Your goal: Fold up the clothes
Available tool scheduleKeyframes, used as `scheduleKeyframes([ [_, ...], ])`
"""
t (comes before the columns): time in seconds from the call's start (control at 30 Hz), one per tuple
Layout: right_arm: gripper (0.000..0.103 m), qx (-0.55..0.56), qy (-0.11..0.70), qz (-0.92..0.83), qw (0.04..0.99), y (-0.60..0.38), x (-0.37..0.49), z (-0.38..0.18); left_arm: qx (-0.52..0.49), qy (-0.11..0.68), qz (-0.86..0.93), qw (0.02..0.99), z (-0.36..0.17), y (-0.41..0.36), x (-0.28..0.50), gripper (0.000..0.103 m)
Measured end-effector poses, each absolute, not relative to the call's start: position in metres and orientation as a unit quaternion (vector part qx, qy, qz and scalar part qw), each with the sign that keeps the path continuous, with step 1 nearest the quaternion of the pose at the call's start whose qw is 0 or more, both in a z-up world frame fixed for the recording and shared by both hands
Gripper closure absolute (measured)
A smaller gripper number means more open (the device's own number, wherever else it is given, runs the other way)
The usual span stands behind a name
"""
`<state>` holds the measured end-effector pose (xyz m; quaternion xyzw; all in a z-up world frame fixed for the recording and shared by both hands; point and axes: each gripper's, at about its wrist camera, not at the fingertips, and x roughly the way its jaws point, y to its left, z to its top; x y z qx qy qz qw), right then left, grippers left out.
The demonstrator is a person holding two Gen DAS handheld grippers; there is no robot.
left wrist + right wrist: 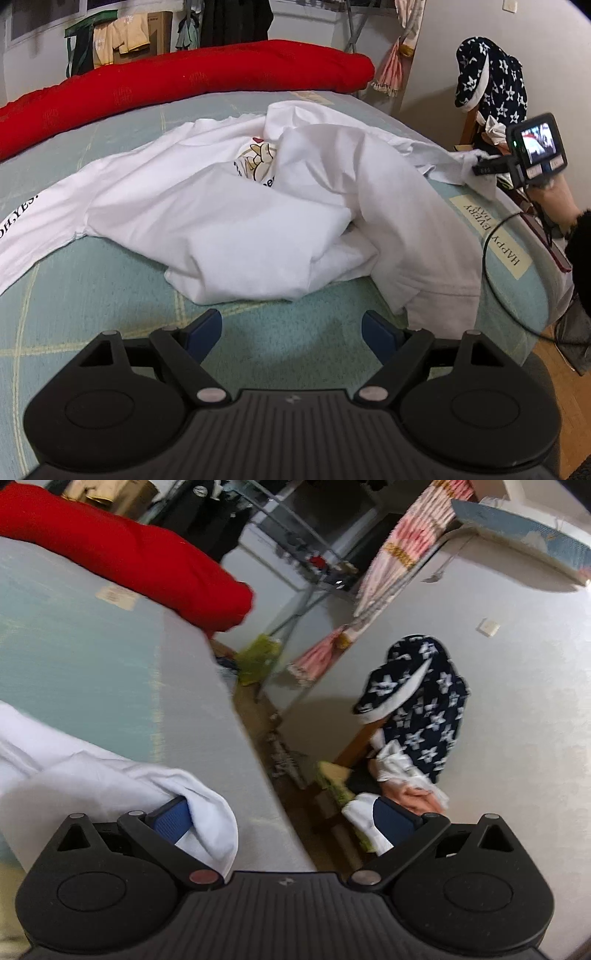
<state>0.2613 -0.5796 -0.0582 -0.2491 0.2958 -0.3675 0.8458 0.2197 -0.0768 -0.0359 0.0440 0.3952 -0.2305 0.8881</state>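
left wrist cam first: my left gripper (291, 334) is hovering low over the bed (110, 288), jaws spread wide with nothing between them. just ahead of the blue pads sits the white t-shirt (229, 221), all crumpled in a heap in the middle of the teal sheet, one sleeve with black lettering trailing off to the left and another part draped over the right edge of the mattress. a bit of a cartoon print peeks out of the folds. behind it a red blanket (192, 74) runs along the far side of the bed. over on the right i can see my right gripper (480, 168) from the back, its little screen lit, right at the shirt's far corner.

right wrist cam: pretty blurry. the right gripper (284, 818) has its jaws apart, and a fold of the white t-shirt (110, 775) wraps around the left finger (170, 821) without being pinched. the shirt sits at the bed's (207, 709) edge. off the bed, a navy star-print garment (424, 701) hangs over a chair by the wall.
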Motion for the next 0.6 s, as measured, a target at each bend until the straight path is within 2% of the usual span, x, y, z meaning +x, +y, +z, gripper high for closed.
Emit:
scheduleKeyframes([
  [0.37, 0.000, -0.261, 0.239, -0.449, 0.821, -0.640, 0.278, -0.019, 0.044, 0.402, -0.228, 0.886, -0.041, -0.081, 0.229, 0.020],
  [0.6, 0.000, -0.247, 0.287, -0.449, 0.809, -0.668, 0.265, -0.027, 0.039, 0.406, -0.234, 0.883, -0.044, -0.082, 0.227, 0.020],
])
